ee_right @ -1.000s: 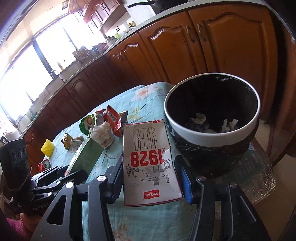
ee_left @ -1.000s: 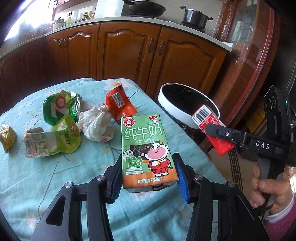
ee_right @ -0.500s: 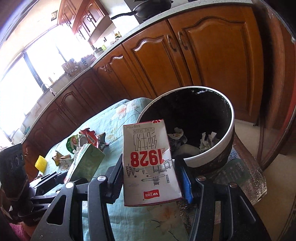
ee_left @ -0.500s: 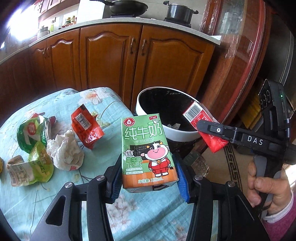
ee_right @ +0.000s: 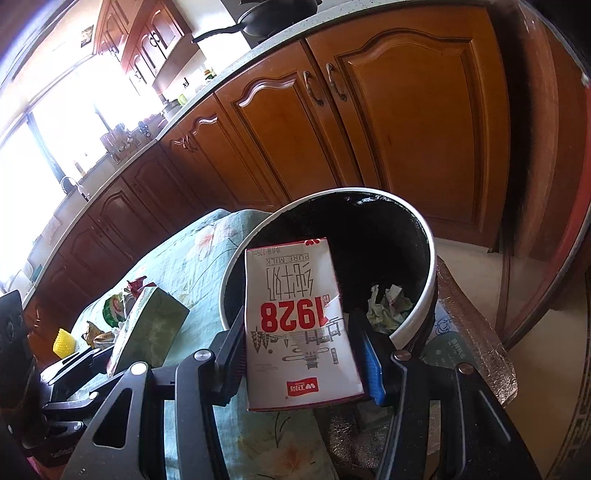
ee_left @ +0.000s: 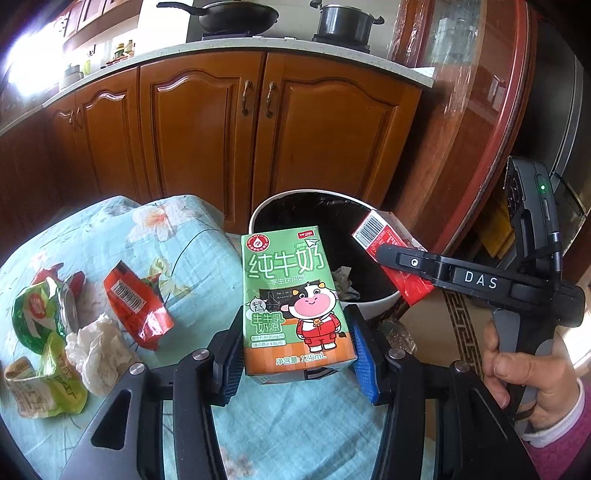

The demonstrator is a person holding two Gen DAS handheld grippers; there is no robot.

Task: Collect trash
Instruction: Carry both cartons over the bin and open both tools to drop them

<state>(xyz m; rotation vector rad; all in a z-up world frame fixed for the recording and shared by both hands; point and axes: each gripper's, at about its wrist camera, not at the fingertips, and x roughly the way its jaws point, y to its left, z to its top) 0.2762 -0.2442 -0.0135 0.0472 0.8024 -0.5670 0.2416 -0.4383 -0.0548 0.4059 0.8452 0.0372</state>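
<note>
Trash first: the green milk carton (ee_left: 297,299) is clamped upright between the pads of the left gripper (ee_left: 293,347), and the red-and-white milk carton (ee_right: 301,325) is pinched the same way in the right gripper (ee_right: 303,360), printed side up with the text upside down to the camera. Both sit just ahead of the jaws, so neither gripper is empty. Right past the right gripper's carton is the white trash bin (ee_right: 413,314) with a black liner and some crumpled paper down in it; from the left gripper it's just beyond and a bit to the right. Off to the left of the left gripper, still lying on the table with its light blue floral cloth (ee_left: 192,251), are a red snack wrapper (ee_left: 138,306), a crumpled white tissue (ee_left: 99,350) and some green wrappers (ee_left: 40,350). Room-wise it's a kitchen: brown wooden cabinets (ee_left: 236,140) run behind everything under a pale countertop, with a wok (ee_left: 236,16) and a dark pot (ee_left: 345,22) on the stove up top. A hand (ee_left: 524,376) grips the right gripper's handle.
</note>
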